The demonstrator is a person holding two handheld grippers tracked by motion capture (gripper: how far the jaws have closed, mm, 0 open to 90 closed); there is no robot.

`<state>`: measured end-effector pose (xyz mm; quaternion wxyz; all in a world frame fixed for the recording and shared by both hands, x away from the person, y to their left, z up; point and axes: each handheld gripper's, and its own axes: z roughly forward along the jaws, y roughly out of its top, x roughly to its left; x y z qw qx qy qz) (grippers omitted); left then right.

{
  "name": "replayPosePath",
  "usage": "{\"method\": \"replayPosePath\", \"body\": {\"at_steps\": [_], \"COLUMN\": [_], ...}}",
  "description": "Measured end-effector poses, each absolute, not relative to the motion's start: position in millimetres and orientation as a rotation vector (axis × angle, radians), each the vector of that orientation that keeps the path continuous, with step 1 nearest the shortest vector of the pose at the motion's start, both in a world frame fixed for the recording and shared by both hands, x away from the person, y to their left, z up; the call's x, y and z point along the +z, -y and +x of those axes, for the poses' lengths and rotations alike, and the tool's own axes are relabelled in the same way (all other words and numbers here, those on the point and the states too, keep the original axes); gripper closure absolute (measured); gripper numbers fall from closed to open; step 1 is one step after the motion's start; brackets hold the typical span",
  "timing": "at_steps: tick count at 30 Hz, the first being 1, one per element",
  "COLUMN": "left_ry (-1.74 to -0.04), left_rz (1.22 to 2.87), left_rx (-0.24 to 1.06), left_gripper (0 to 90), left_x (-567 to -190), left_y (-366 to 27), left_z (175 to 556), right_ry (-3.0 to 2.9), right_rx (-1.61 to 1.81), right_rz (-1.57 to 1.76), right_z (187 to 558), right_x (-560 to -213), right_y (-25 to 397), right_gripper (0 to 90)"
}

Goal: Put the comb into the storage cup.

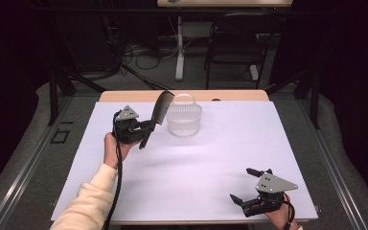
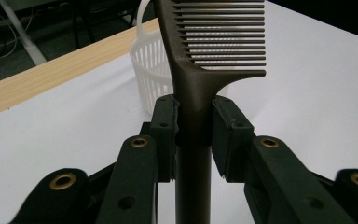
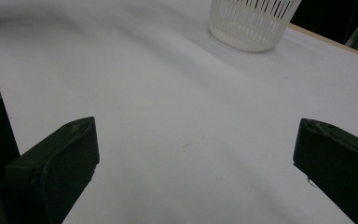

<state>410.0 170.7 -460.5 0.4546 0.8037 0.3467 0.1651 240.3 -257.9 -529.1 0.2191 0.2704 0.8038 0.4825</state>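
A dark brown comb [image 1: 156,115] [image 2: 205,56] is held off the table at the left, its toothed end leaning up toward a white slotted basket [image 1: 184,118] [image 2: 151,74] [image 3: 251,21]. My left gripper [image 1: 146,127] [image 2: 193,126] is shut on the comb's handle just below the teeth. The basket stands upright near the table's far edge and looks empty. My right gripper [image 1: 244,184] [image 3: 196,163] rests low at the table's near right corner, its jaws wide apart with nothing between them.
A white sheet [image 1: 191,163] covers the wooden table [image 1: 124,96]. Beyond the table stand a black chair [image 1: 235,43] and a white desk leg [image 1: 179,48] among floor cables. Metal rails [image 1: 24,163] run along both sides.
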Motion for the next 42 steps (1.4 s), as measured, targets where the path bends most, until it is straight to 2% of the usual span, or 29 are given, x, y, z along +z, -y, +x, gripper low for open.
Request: {"method": "replayPosePath", "body": {"at_steps": [42], "left_ry": [-0.907], "left_rz": [1.986], "left_rx": [0.433], "left_gripper": [72.1], "left_x": [-453], "left_y": [-163], "left_z": [446], "right_ry": [-2.224], "right_rx": [1.334], "right_rz": [0.747], "right_z": [240], "right_x": [-529], "right_y": [258], "right_gripper": [0.0]}}
